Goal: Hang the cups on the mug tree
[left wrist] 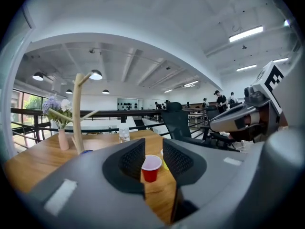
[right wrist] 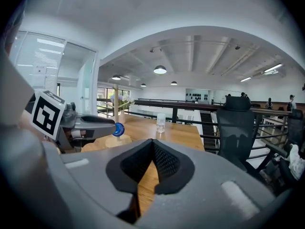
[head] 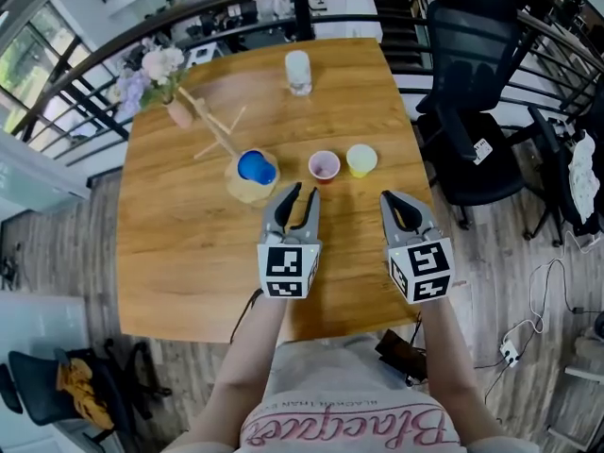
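A wooden mug tree [head: 219, 132] stands on a round base on the table, with a blue cup [head: 257, 168] resting low on it. A red cup [head: 324, 166] and a yellow cup [head: 360, 159] stand upright to its right. My left gripper [head: 302, 194] hovers just short of the red cup with its jaws slightly open and empty. In the left gripper view the red cup [left wrist: 151, 168] shows through the gap, farther off and untouched. My right gripper [head: 389, 198] is beside it, below the yellow cup. Its jaws [right wrist: 152, 143] are shut, with nothing in them.
A clear glass [head: 298, 72] stands at the table's far edge and a pink vase with flowers [head: 165, 88] at the far left. Black office chairs [head: 477, 111] crowd the right side. A railing runs behind the table [head: 170, 234].
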Demonstrator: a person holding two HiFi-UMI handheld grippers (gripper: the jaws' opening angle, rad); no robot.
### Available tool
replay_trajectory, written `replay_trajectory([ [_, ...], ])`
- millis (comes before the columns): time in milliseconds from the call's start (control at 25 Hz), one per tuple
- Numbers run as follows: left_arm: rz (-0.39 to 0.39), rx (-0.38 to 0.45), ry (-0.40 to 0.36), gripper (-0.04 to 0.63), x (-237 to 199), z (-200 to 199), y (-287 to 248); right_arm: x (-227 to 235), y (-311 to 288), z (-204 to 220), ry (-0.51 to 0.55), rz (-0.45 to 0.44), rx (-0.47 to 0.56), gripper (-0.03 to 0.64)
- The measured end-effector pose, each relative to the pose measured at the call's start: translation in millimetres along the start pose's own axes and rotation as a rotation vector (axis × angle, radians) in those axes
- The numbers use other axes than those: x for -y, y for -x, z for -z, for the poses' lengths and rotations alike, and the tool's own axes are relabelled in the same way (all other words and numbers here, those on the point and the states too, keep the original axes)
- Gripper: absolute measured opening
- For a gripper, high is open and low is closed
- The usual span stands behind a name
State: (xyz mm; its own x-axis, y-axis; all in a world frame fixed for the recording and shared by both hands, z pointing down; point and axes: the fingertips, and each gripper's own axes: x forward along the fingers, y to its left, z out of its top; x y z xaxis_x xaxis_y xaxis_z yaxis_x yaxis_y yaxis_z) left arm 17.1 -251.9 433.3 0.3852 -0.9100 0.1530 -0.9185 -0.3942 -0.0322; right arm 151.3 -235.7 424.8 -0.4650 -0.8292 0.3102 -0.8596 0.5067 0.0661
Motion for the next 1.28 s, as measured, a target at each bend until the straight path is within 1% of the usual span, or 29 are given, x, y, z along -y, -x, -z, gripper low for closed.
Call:
replay_trajectory([
  [120, 0.015, -0.044, 0.037, 0.198, 8.7, 15.7, -12.5, 5.3, -1.5, 10.8, -0.010, -0.016, -0.016, 0.002],
  [160, 0.014, -0.063, 0.047, 0.211, 10.2, 22.8, -16.6, 6.8, -1.9, 14.6, -0.015, -0.019, -0.023, 0.002],
  [280, 0.001, -0.117, 0.067, 0.234, 11.0, 43.5, -28.6, 11.8, -4.0, 23.9, -0.040, -0.028, -0.037, 0.002],
  [480, -0.049, -0.212, 0.095, 0.272, 6.0, 80.3, -56.0, 24.1, -11.9, 37.8, -0.061, -0.040, -0.066, 0.002],
  [640, -0.078, -0.281, 0.101, 0.309, -0.3, 105.7, -77.2, 38.5, -20.8, 48.4, -0.090, -0.043, -0.090, 0.002],
  [760, -0.084, -0.317, 0.097, 0.337, -6.6, 118.8, -91.1, 46.3, -27.8, 58.1, -0.114, -0.048, -0.109, 0.002],
  [840, -0.071, -0.331, 0.087, 0.337, -7.4, 123.0, -98.1, 47.7, -31.8, 65.0, -0.123, -0.054, -0.124, 0.002],
  [1040, -0.055, -0.338, 0.022, 0.321, -8.9, 126.2, -116.2, 50.8, -44.4, 76.0, -0.144, -0.072, -0.150, 0.002],
  [1160, -0.055, -0.339, 0.009, 0.314, -7.0, 126.0, -124.4, 54.0, -50.6, 79.9, -0.154, -0.079, -0.158, 0.002],
  [1280, -0.059, -0.324, 0.001, 0.292, -6.3, 121.9, -130.9, 57.6, -53.7, 81.5, -0.165, -0.080, -0.163, 0.002],
])
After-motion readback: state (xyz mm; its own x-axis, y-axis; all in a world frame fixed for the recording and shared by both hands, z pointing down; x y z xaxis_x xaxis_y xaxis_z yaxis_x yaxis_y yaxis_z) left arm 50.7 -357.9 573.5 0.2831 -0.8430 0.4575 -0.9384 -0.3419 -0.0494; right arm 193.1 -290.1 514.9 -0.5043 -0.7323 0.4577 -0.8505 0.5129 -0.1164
